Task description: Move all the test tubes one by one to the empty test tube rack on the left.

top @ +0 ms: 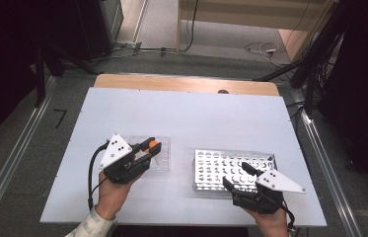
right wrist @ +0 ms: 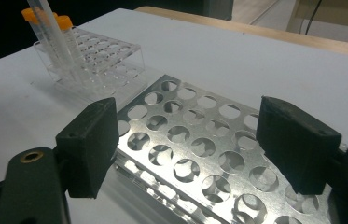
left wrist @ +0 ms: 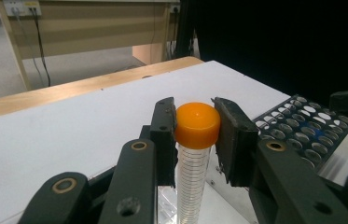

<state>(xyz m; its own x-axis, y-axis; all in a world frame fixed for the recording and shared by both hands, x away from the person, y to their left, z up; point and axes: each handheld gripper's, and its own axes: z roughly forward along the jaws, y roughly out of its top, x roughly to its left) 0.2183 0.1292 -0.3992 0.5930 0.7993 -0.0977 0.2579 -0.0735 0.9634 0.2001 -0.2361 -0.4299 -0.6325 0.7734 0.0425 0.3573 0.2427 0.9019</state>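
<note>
A clear graduated tube with an orange cap (left wrist: 198,123) stands upright between the jaws of my left gripper (left wrist: 195,135), which is shut on it just below the cap. In the high view that tube (top: 153,144) and left gripper (top: 151,146) are over the clear plastic rack (top: 164,160) left of centre. My right gripper (top: 236,174) hovers open over the near edge of the perforated metal rack (top: 221,163), its jaws wide apart with nothing between them (right wrist: 188,140). Orange-capped tubes (right wrist: 52,37) stand at the clear rack (right wrist: 106,51) beyond.
The white board (top: 181,118) covers a wooden table whose far edge (top: 186,83) shows. The metal rack (right wrist: 175,119) has several rows of unfilled holes. Cables and dark equipment stands lie on the floor around the table. A desk stands at the back.
</note>
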